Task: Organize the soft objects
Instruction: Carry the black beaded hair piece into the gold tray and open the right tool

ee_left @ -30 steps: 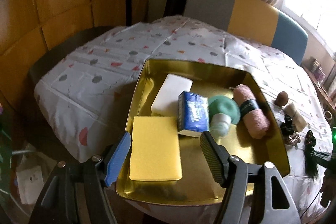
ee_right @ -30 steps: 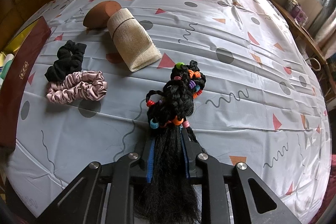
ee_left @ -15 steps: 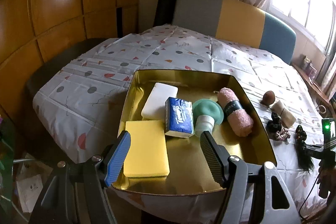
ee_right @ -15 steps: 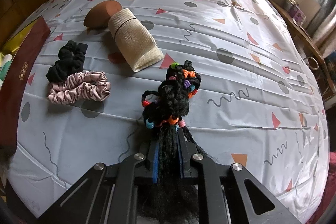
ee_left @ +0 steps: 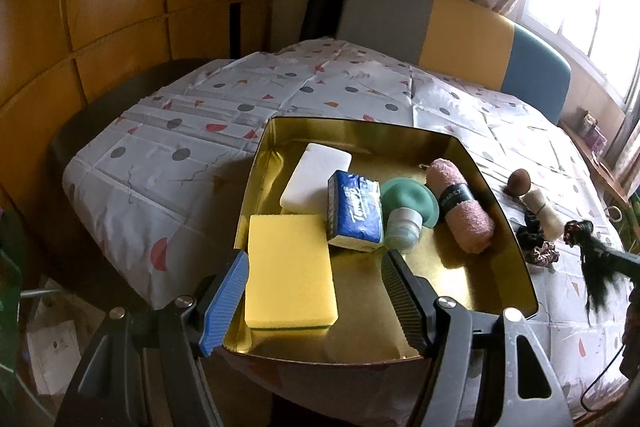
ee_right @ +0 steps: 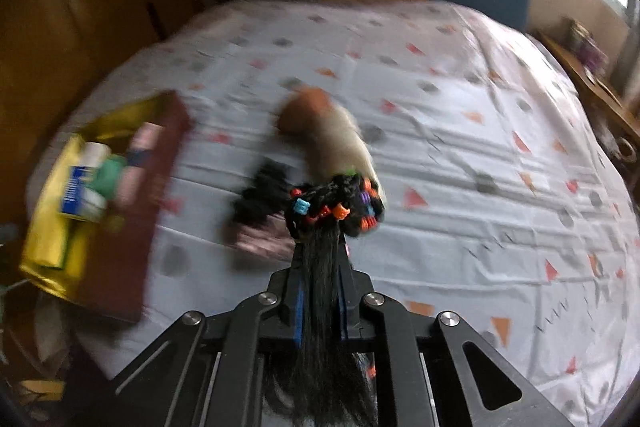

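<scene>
My right gripper [ee_right: 318, 291] is shut on a black braided hairpiece [ee_right: 336, 205] with coloured beads and holds it lifted above the table; it also shows in the left wrist view [ee_left: 588, 243]. My left gripper [ee_left: 314, 291] is open and empty over the near edge of the gold tray [ee_left: 516, 259]. The tray holds a yellow sponge [ee_left: 288, 267], a white sponge [ee_left: 316, 175], a blue tissue pack [ee_left: 354, 211], a green puff [ee_left: 408, 203] and a pink rolled towel [ee_left: 460, 207]. On the cloth lie a beige roll [ee_left: 542, 211], a brown puff [ee_left: 520, 181], a black scrunchie [ee_left: 530, 231] and a pink scrunchie [ee_left: 542, 257].
The table has a patterned grey cloth [ee_left: 200, 163]. A chair with grey, yellow and blue panels [ee_left: 460, 31] stands behind it. Wooden wall panels [ee_left: 100, 7] are at the left. The tray's dark red outer wall [ee_right: 136, 235] faces the right gripper. The right wrist view is blurred.
My right gripper has lifted the hairpiece off the cloth and tilted up, swinging toward the tray. My left gripper has drawn back and risen a little and stays open.
</scene>
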Demonstrator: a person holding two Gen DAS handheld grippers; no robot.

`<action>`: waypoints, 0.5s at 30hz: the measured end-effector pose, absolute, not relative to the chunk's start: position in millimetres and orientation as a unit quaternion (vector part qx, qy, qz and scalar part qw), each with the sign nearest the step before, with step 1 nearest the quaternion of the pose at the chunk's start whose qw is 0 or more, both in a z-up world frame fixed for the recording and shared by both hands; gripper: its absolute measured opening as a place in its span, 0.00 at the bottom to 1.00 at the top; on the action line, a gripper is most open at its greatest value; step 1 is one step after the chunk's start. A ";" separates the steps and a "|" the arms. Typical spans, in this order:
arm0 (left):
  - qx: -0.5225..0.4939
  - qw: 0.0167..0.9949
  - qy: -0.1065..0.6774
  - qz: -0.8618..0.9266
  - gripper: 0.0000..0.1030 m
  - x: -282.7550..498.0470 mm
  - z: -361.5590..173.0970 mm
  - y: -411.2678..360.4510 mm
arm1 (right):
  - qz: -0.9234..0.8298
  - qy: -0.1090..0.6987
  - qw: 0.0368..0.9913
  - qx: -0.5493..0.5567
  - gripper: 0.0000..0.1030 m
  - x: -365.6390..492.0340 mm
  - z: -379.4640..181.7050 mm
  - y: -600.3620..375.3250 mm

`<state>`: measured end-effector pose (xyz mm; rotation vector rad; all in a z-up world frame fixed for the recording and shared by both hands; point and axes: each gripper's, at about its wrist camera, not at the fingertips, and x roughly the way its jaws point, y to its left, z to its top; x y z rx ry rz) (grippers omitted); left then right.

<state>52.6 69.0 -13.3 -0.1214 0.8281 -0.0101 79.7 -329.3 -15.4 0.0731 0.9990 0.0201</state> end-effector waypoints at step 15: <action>-0.071 0.910 0.408 0.003 0.68 52.8 -17.2 80.3 | 0.239 0.525 0.816 -0.038 0.10 121.2 -12.4 -113.1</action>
